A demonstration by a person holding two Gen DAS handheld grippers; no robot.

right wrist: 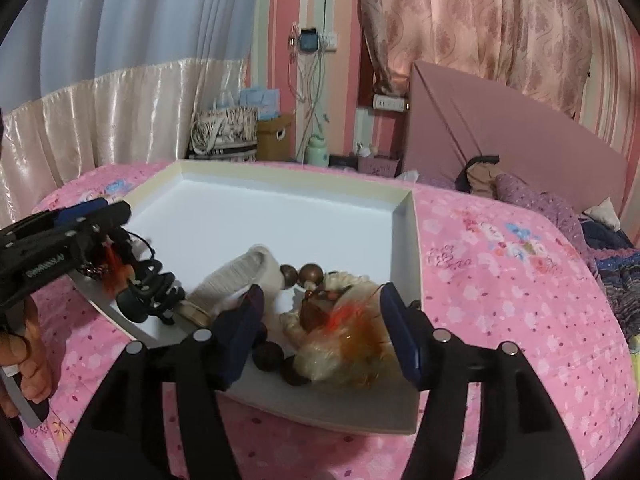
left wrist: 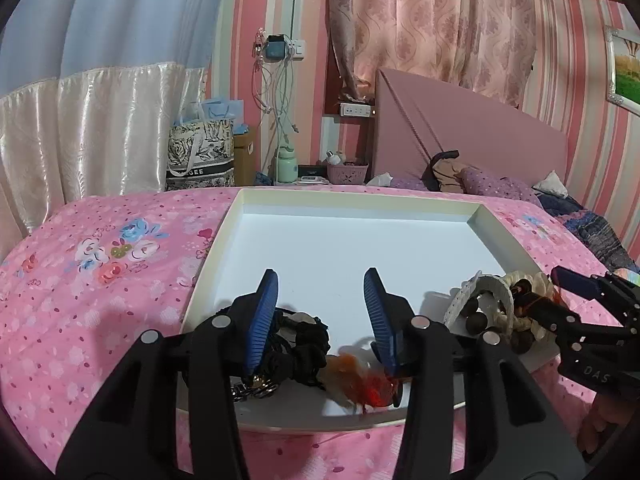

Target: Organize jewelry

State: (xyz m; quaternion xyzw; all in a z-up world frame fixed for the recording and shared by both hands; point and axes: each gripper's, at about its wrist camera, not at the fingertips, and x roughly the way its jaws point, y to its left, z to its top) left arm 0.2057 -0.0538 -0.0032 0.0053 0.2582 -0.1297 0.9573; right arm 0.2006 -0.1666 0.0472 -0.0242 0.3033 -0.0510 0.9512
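A shallow white tray [left wrist: 352, 204] [right wrist: 406, 216] lies on the pink bed. My left gripper [left wrist: 320, 280] is open over the tray's near left part, above a black scrunchie [left wrist: 304, 344] and an orange feather piece [left wrist: 360, 388]. My right gripper [right wrist: 320, 296] is open over the near right corner, straddling a cream scrunchie [right wrist: 340, 356] with an orange feather [right wrist: 348, 316] and dark brown beads [right wrist: 310, 274]. A white fan-shaped piece [right wrist: 236, 272] [left wrist: 466, 292] lies between the two piles. The right gripper also shows in the left wrist view [left wrist: 576, 284], the left in the right wrist view [right wrist: 88, 208].
The pink floral bedspread [left wrist: 100, 280] surrounds the tray. A pink headboard [left wrist: 460, 132] and purple pillows [left wrist: 496, 188] lie at the far right. Bags, a green bottle [left wrist: 287, 168] and a small basket [left wrist: 347, 172] stand beyond the bed by the curtains.
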